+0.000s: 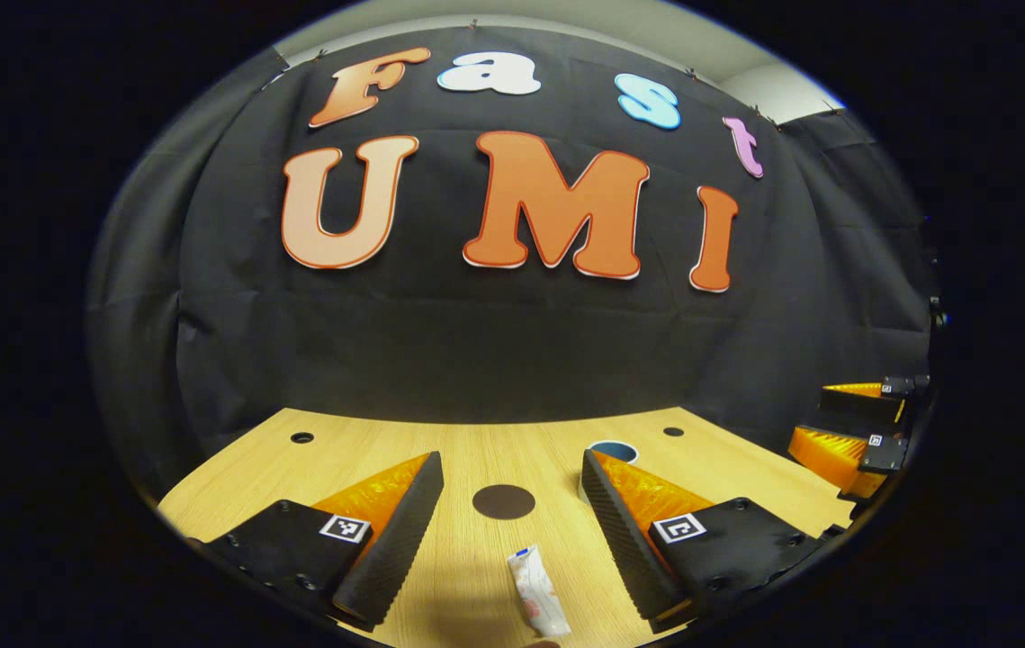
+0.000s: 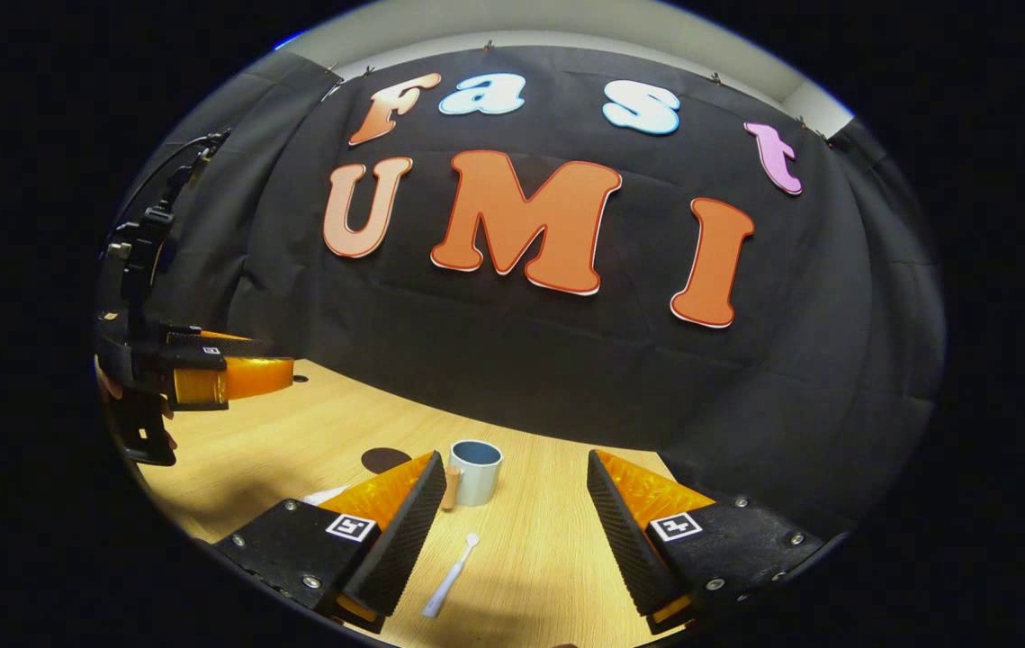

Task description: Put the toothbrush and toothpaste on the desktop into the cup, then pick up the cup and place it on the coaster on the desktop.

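While spread wide above the desk (image 1: 476,450), left gripper (image 1: 512,490) grips nothing; toothpaste (image 1: 537,594) flat between its fingers, coaster (image 1: 504,501) beyond. Right gripper (image 2: 512,486) likewise wide apart, bare; toothbrush (image 2: 451,576) flat between its fingers, cup (image 2: 475,472) upright beyond.

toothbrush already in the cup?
No, the toothbrush lies flat on the desktop, nearer the camera than the cup.
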